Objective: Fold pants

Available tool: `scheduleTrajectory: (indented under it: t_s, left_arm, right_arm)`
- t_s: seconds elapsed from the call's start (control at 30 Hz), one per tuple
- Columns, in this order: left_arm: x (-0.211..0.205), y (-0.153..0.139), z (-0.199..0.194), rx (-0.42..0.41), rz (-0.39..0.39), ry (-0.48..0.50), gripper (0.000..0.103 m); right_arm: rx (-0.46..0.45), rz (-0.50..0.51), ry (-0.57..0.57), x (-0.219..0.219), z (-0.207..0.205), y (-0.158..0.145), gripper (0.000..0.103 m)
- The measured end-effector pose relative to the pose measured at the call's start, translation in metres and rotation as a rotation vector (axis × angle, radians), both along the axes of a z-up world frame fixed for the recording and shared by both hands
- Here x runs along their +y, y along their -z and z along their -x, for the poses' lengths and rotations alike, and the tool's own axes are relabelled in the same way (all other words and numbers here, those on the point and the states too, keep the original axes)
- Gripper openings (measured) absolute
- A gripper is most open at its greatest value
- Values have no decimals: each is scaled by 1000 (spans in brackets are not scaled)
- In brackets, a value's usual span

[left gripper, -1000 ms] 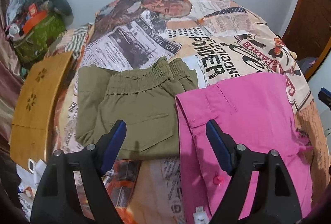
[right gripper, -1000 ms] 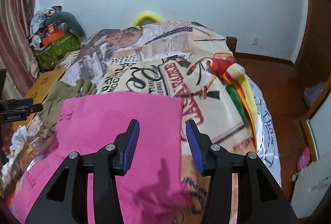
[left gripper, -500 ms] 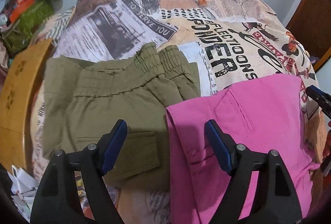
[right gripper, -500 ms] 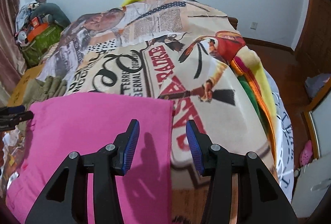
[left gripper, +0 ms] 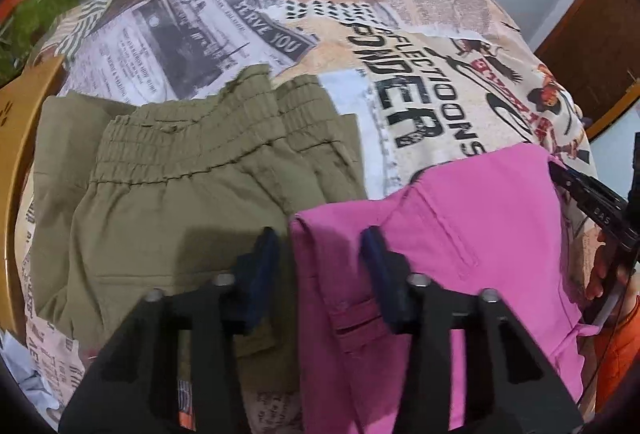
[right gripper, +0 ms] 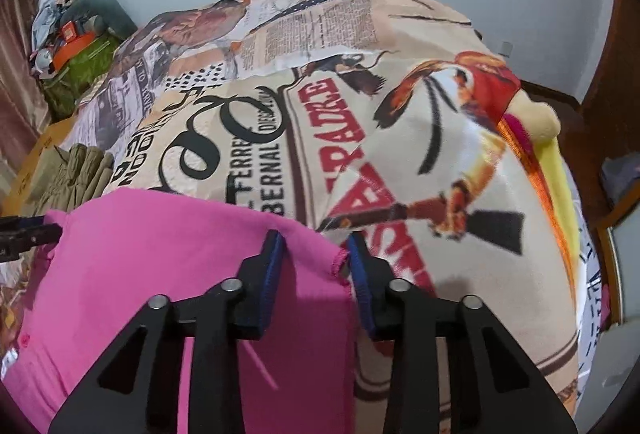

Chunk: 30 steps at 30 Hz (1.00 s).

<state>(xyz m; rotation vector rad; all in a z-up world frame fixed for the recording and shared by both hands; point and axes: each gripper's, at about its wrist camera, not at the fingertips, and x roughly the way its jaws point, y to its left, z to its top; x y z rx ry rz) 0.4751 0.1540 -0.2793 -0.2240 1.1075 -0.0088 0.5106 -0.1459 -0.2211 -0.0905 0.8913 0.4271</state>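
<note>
Pink pants (left gripper: 472,242) are lying on a bed blanket (right gripper: 360,137) printed like newspaper, their left edge overlapping folded olive pants (left gripper: 192,201). Left gripper (left gripper: 320,262) is straddling the pink waistband corner, jaws partly open with fabric between them but not pinched. Right gripper (right gripper: 314,266) is bracketing the opposite frayed corner, jaws narrowly apart. A wooden board (left gripper: 16,137) is sitting just beside the olive pair.
</note>
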Motion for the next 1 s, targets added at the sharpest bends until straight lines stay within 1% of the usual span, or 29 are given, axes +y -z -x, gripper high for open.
scheduleTrajectory:
  t_s: [0.03,0.1,0.17,0.23,0.33,0.43,0.63,0.77,0.87,0.93,1.0]
  left_arm:
    - [-3,-1,0,-3,-13,-1,33]
    - [-11,-3,2,-9,-75,9,23]
    - [-22,-5,4,-13,-165,33,17]
    - [-24,-7,6,-16,-205,42,12]
    - [-27,-15,13,-43,-246,52,9]
    - [-27,-28,20,-71,-256,40,8]
    - [-27,-64,32,-129,-240,26,8]
    - [-29,-98,45,-190,-240,17,8]
    - [-31,-121,57,-238,-230,9,8]
    - [-33,-133,65,-259,-222,7,8]
    - [-35,-138,71,-265,-211,6,8]
  right_arm:
    - [0,0,2,0,1,0,21]
    - [2,6,2,3,3,1,11]
    - [0,33,1,7,6,1,8]
    - [-10,46,1,7,9,-3,6]
    - [-11,-8,14,2,13,-13,4]
    - [-33,-31,18,-2,20,-28,4]
    - [-93,-52,11,-4,37,-66,4]
    - [-163,-43,6,-2,53,-96,4]
    - [-208,-59,-1,-2,68,-119,4]
    - [-226,-72,-8,-4,78,-130,4]
    - [-238,-79,-15,-5,88,-135,4]
